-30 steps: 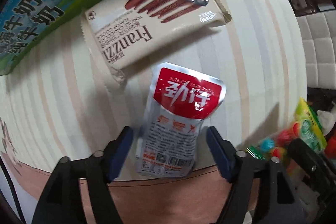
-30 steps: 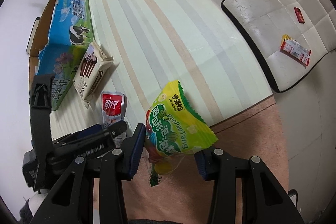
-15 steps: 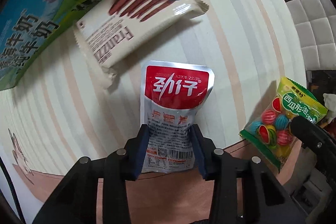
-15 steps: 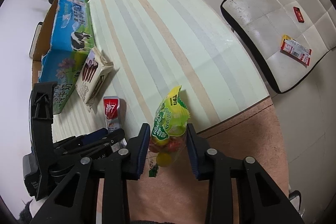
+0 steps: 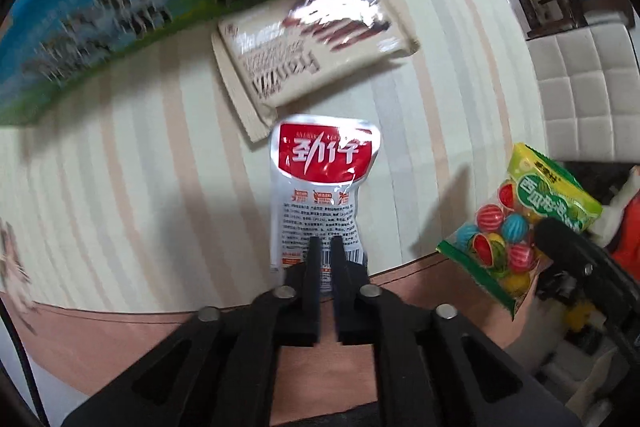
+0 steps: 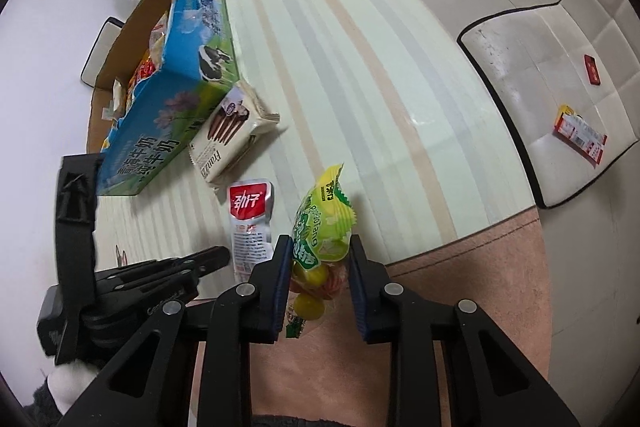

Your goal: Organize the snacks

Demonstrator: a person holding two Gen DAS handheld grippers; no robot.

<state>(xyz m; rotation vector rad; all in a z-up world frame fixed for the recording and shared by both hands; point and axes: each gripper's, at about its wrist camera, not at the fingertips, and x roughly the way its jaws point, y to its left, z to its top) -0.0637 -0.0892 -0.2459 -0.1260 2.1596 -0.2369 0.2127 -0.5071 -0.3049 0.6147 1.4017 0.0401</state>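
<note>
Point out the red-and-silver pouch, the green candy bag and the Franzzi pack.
red-and-silver pouch (image 5: 326, 157): left wrist view, red label.
green candy bag (image 6: 320, 227): right wrist view, printed front.
Franzzi pack (image 6: 228, 131): right wrist view, top face.

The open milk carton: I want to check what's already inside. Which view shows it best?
The right wrist view: the milk carton shows its open top and packets inside. The left wrist view shows only its blurred printed side.
</note>
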